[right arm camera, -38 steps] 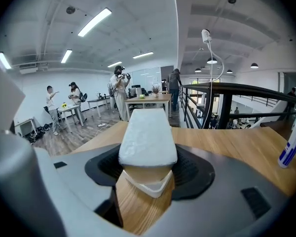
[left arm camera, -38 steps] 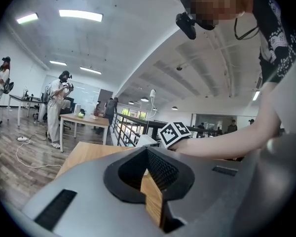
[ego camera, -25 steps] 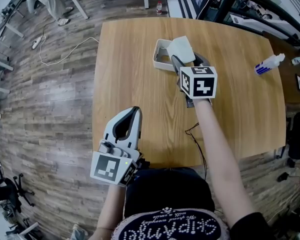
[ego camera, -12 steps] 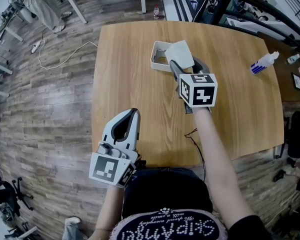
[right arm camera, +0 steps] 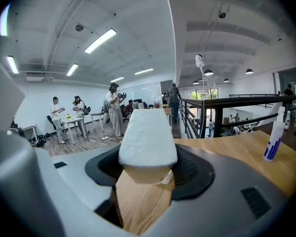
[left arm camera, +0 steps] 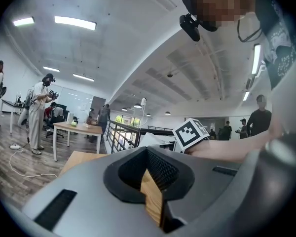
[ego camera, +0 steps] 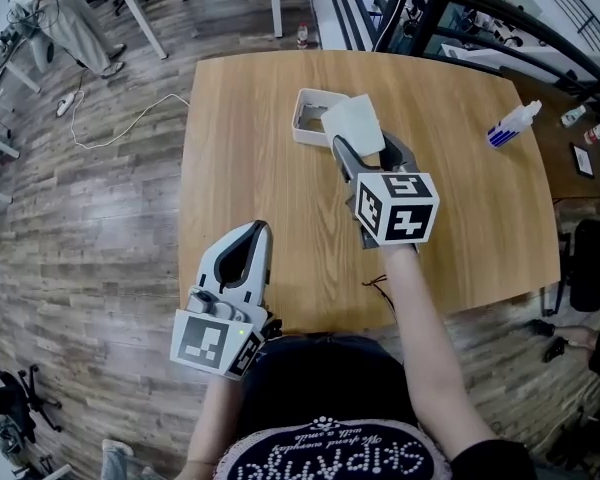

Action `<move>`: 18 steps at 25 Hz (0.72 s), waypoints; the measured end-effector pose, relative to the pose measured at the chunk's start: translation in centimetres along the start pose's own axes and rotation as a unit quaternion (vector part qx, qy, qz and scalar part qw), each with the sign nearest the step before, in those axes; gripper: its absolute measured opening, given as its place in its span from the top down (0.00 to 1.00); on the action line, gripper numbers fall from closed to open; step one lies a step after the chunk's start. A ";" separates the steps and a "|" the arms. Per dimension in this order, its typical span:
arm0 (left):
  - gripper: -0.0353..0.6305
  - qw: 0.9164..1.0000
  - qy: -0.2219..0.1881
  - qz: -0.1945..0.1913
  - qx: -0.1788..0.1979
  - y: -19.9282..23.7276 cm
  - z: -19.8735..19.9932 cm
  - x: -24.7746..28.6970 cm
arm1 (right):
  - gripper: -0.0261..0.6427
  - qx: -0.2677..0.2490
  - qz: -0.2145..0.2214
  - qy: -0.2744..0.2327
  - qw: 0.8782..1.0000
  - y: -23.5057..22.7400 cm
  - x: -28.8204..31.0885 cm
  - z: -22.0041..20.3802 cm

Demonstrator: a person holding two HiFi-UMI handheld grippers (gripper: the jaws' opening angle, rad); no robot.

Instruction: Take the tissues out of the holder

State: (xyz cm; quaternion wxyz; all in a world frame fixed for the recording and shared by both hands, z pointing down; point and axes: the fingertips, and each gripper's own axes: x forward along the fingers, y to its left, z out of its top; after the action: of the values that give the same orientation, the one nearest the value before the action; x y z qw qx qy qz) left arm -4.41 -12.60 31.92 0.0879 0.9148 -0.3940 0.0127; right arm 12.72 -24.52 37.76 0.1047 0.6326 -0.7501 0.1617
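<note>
My right gripper (ego camera: 366, 142) is shut on a white tissue pack (ego camera: 353, 122), held in the air just right of the white holder (ego camera: 302, 108) on the far middle of the wooden table (ego camera: 240, 168). In the right gripper view the tissue pack (right arm camera: 147, 137) fills the gap between the jaws, above the tabletop. The inside of the holder is partly hidden by the pack. My left gripper (ego camera: 256, 230) hovers at the table's near edge, close to my body, shut with nothing in it. The left gripper (left arm camera: 150, 158) shows only wood behind its jaws.
A white and blue spray bottle (ego camera: 510, 123) lies at the table's far right, seen also as the bottle (right arm camera: 275, 137) in the right gripper view. A thin black cable (ego camera: 382, 286) crosses the near edge. A railing and several people stand beyond the table.
My right gripper has risen a little and drawn slightly toward me with the tissue pack. The left gripper has kept its place.
</note>
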 end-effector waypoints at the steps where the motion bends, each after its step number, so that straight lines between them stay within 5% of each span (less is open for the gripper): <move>1: 0.94 1.000 -0.001 -0.001 0.001 -0.1 0.1 -0.1 | 0.55 0.001 -0.001 -0.001 1.000 0.1 -0.3 0.0; 18: 0.94 1.000 -0.009 -0.010 -0.002 -0.3 0.3 -1.4 | 0.55 -0.011 0.024 -0.026 0.999 4.0 -6.1 -0.1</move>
State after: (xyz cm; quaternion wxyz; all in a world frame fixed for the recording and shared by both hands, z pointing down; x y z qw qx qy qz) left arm -5.22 -11.44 31.48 0.0858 0.9188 -0.3852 0.0028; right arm 9.87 -18.31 35.25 0.0882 0.6172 -0.7692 0.1400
